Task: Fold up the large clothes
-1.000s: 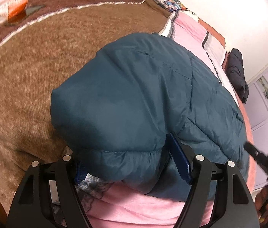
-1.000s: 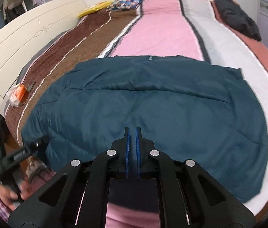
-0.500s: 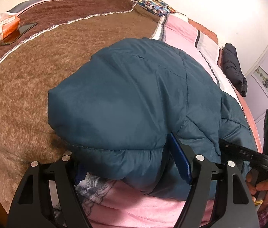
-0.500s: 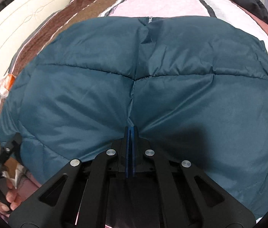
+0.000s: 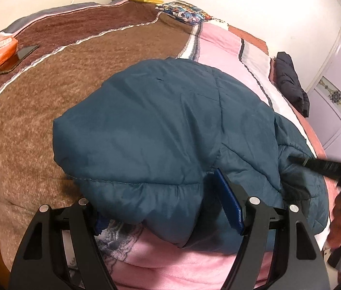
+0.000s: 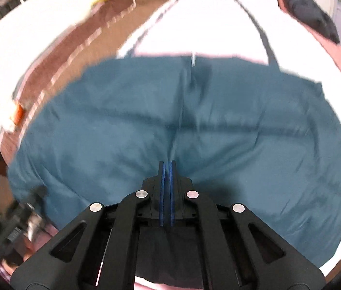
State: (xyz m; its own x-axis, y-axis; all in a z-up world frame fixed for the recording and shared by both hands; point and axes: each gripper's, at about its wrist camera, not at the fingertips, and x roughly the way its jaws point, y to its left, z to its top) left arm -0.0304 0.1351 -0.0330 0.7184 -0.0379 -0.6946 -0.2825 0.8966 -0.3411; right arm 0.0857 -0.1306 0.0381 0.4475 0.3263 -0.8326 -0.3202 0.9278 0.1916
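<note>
Right gripper [image 6: 167, 166] has its blue pads pressed together, and the tips sit at a pucker in the teal padded jacket [image 6: 182, 130], so it looks pinched on a small fold of fabric near the middle seam, though the blur makes that hard to confirm. Left gripper [image 5: 160, 207] stands wide apart around the thick rolled edge of the jacket [image 5: 160, 130]; whether its pads squeeze the bulk or merely straddle it, I cannot tell. The jacket lies spread across the bed [image 5: 49, 91], partly on the brown blanket and partly on the pink stripe.

To do this step well, I judge the left side should get a firm bite on the full edge layer, not just the puffy outer shell. Both hands should then lift evenly, since slick padded fabric tends to slide and spring open. Pulling the edge taut first would keep the crease straight.
</note>
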